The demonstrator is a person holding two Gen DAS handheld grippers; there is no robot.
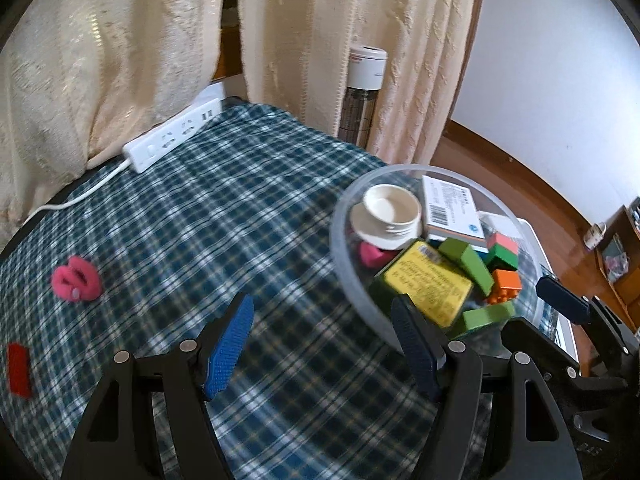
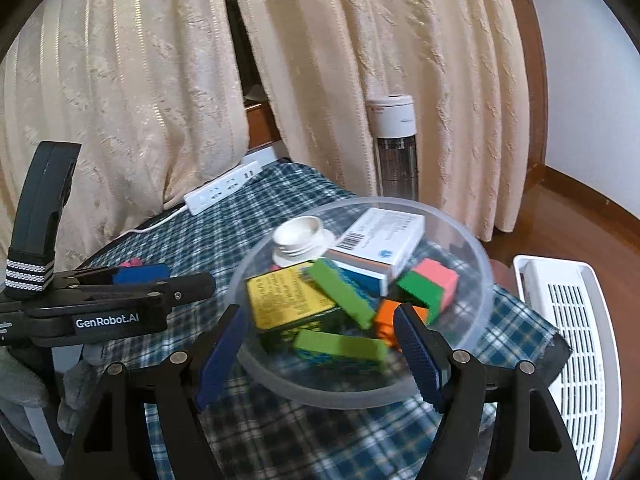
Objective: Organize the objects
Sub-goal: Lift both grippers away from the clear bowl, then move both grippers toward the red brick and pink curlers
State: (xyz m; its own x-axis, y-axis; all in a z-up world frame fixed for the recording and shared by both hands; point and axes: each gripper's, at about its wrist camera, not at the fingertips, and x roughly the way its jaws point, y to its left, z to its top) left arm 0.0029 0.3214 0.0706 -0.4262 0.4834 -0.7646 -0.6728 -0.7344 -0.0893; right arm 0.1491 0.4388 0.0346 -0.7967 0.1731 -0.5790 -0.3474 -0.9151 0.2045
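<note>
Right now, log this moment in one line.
left gripper open, empty | right gripper open at bowl | pink item, red block on cloth

A home room: cream curtains (image 2: pixel 160 100), plaid-covered table (image 1: pixel 224 216), wood floor (image 2: pixel 576 216).

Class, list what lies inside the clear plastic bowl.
Inside the clear bowl: a white lid, a white barcode box, a yellow box, green blocks, an orange block and a pink-and-green block. A pink item is mostly covered by the lid.

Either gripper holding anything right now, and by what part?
Nothing is held. The left gripper and right gripper are both open and empty, near the clear bowl.
</note>
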